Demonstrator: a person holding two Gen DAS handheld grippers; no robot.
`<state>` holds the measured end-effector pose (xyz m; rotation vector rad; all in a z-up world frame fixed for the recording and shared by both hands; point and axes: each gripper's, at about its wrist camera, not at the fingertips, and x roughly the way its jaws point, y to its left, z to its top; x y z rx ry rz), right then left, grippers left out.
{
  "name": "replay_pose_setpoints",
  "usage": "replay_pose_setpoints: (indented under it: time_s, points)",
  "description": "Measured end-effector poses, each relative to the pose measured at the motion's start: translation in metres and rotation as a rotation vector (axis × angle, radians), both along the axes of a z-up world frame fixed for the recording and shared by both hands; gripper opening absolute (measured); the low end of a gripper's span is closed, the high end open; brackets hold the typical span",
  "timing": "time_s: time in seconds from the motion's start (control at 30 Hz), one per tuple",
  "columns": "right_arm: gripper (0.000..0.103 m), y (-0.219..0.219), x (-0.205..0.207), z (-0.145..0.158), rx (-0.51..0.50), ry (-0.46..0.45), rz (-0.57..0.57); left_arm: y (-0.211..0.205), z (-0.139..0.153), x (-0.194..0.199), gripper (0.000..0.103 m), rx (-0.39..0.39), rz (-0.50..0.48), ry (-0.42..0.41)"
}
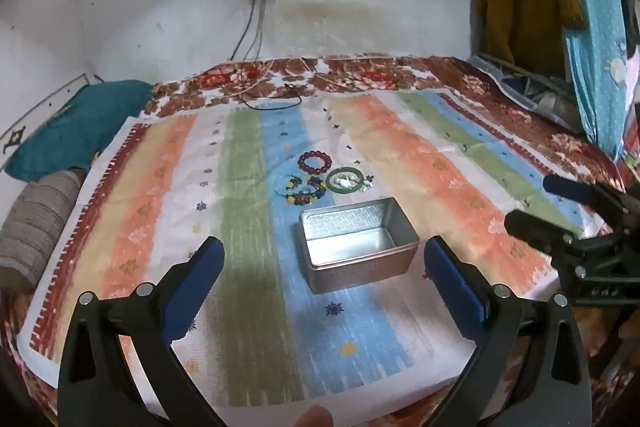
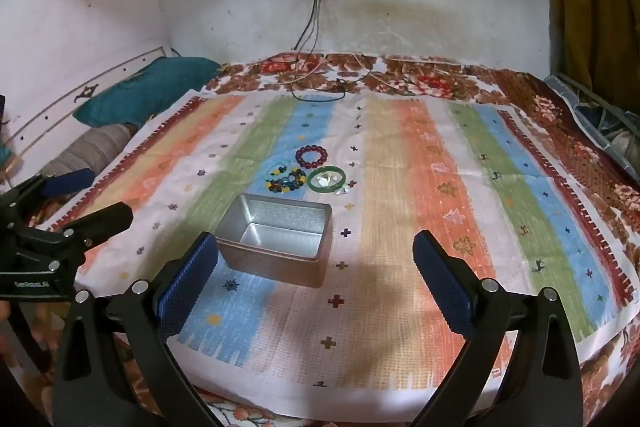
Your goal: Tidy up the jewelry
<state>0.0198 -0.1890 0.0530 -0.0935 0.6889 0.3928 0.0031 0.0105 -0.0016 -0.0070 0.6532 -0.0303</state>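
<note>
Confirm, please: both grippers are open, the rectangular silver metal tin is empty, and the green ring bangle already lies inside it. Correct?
Not quite. The green ring bangle lies on the striped cloth beyond the rectangular silver metal tin, as the right wrist view shows. The tin is empty; the left gripper and right gripper are open.

Little readable text here. Small white lettering on black body of my left gripper (image 2: 86, 205), seen from right wrist view at left edge: too blurred to make out (maybe brand mark, cannot tell). Same sort of embossed marking on black body of my right gripper (image 1: 560, 206), seen from left wrist view at right edge: letters not legible either. Open silver metal tin (image 1: 357, 245): no lettering I can read. Striped pastel woven cloth (image 2: 400, 187): only crosses, stars, tree motifs, no words.
</note>
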Motion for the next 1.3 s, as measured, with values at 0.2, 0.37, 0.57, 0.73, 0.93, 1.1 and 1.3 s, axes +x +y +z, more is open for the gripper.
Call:
replay_pose_setpoints:
  time_s: [0.2, 0.37, 0.57, 0.73, 0.93, 1.1, 1.3]
  points:
    - [0.099, -0.004, 0.001, 0.002, -0.002, -0.001, -0.005, -0.005, -0.005, 0.002, 0.097, 0.012, -0.014, 0.024]
    - [0.099, -0.003, 0.001, 0.002, -0.001, -0.002, -0.01, 0.0, -0.005, 0.004, 0.097, -0.015, -0.007, 0.04]
    - [0.099, -0.003, 0.002, 0.001, 0.0, 0.008, -0.01, 0.003, -0.006, 0.005, 0.097, -0.021, -0.003, 0.044]
    - [0.099, -0.003, 0.005, 0.001, 0.002, 0.016, -0.012, 0.006, -0.007, 0.006, 0.097, -0.01, 0.013, 0.054]
    - [0.099, -0.003, 0.005, -0.002, -0.001, 0.02, -0.011, 0.006, -0.008, 0.006, 0.098, -0.021, 0.02, 0.065]
    - [0.099, -0.003, 0.005, -0.004, -0.004, 0.027, -0.008, 0.005, -0.009, 0.007, 0.098, -0.017, 0.021, 0.069]
    - [0.099, -0.004, 0.006, -0.002, -0.004, 0.012, -0.029, 0.006, -0.011, 0.007, 0.097, -0.021, 0.027, 0.075]
